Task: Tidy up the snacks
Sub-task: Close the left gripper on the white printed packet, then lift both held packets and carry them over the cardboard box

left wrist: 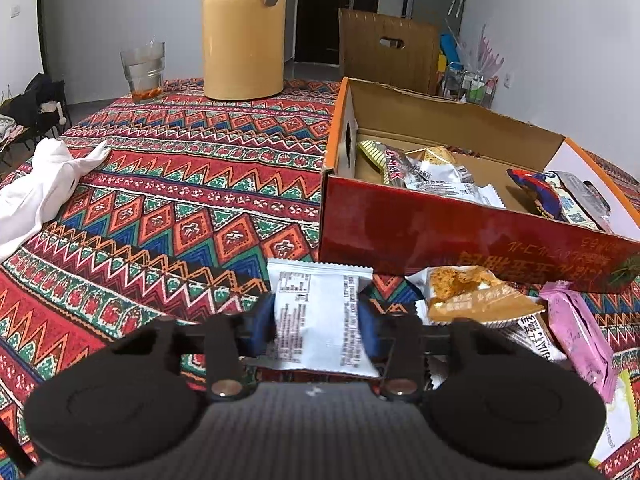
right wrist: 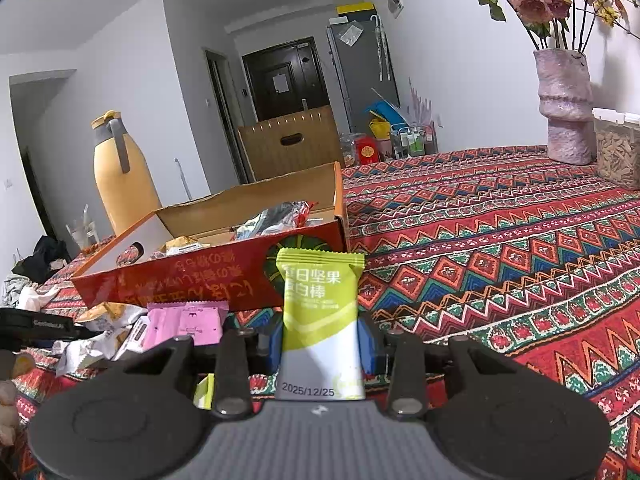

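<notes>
**Both tongs loaded; transfer to box pending**

The left tongs [left wrist: 318, 330] are closed on a white snack packet [left wrist: 320, 316], its printed back facing up, the blue pads [left wrist: 264, 324] pressing on either side. The packet is gripped low, just in front of the red box [left wrist: 440, 236], among loose snacks on the counter [left wrist: 180, 200]: an orange-brown packet [left wrist: 476, 296] just beside it and a pink packet [left wrist: 580, 336] further right.

The right tongs [right wrist: 322, 344] hold a green-and-white snack bar [right wrist: 320, 320] upright between narrow jaws, in front of the box [right wrist: 192, 276] at its right-hand end.

The box stands open and already contains several wrapped snacks. A yellow flask [left wrist: 244, 32] and a glass [left wrist: 144, 68] stand behind it, well apart from the work.

Judgement: the step in hand is pick-up completed on both sides, with neither item yet over the box. The next move calls for lifting each packet above the near wall, carrying it over the open interior, and parting the tongs only once it is past the rim. The left packet is thin and slack; it may sag or catch the wall if carried low.
</notes>
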A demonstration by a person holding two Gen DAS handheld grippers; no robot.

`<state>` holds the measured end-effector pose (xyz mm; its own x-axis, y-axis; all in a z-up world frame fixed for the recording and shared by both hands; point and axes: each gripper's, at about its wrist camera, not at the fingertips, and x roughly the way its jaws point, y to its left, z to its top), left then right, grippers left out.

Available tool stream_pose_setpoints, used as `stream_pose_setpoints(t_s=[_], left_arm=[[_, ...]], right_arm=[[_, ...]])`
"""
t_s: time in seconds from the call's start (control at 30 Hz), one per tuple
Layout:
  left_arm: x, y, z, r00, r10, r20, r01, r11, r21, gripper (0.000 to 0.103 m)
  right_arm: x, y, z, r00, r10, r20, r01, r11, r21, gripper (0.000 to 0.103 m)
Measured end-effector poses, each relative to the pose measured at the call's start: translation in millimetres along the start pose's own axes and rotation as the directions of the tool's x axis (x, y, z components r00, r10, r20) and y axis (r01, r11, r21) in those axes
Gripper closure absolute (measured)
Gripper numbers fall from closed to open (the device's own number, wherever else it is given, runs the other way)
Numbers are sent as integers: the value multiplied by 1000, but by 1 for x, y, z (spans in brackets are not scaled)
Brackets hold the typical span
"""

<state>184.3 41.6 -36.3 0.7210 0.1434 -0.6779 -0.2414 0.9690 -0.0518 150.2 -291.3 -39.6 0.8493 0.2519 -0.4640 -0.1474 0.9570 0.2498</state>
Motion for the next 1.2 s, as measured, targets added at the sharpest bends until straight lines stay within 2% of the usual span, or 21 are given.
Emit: stream_pose_setpoints(t_s=[0.7,1.0,1.2], left_arm=[[-33,6,2,995,-3,101,3,1000,0,61],[-58,0,10,987,-48,156,47,999,13,61],[-71,-9,20,979,-80,190,75,997,31,61]], right_arm=[[-4,4,-2,1000,1,31,0,1000,-23,67],[-15,14,3,998,2,65,2,998,-69,67],[-21,24,15,997,39,73,-32,995,-97,67]])
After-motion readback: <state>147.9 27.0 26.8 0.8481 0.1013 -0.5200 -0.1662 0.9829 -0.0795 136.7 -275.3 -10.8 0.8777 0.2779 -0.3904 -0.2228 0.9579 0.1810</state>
